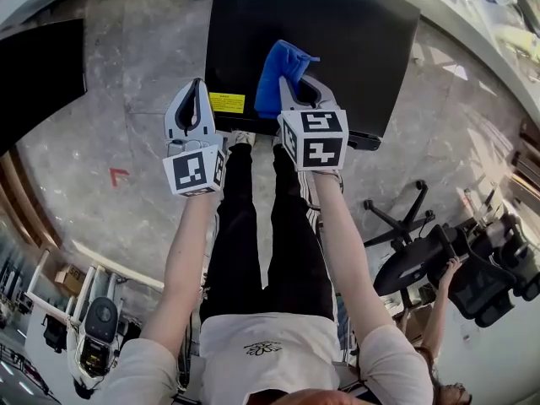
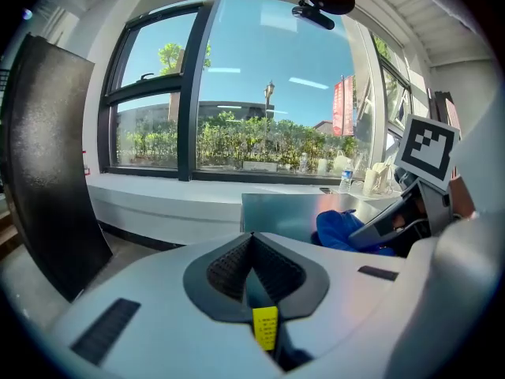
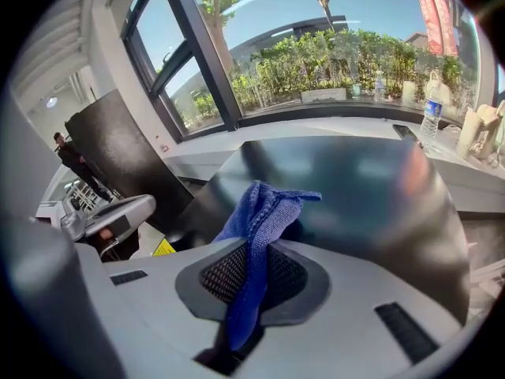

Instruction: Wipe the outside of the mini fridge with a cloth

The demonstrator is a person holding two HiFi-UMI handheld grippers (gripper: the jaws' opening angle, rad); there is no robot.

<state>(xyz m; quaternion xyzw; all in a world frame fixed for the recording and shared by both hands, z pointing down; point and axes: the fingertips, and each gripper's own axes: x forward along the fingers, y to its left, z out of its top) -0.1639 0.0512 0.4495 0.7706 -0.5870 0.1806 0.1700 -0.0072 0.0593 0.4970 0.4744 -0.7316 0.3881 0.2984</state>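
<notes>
The mini fridge [image 1: 337,32] stands on the floor straight ahead of the person, with a window ledge [image 3: 331,129] behind it and a bottle [image 3: 431,115] on that ledge to the right. The cloth [image 1: 281,76] sits between the jaws of the right gripper [image 1: 295,87] over the fridge's near edge, and the left gripper [image 1: 198,87] is just beside it at the near left corner. A panel [image 1: 42,74] stands well to the left and a chair [image 1: 418,260] to the right.
</notes>
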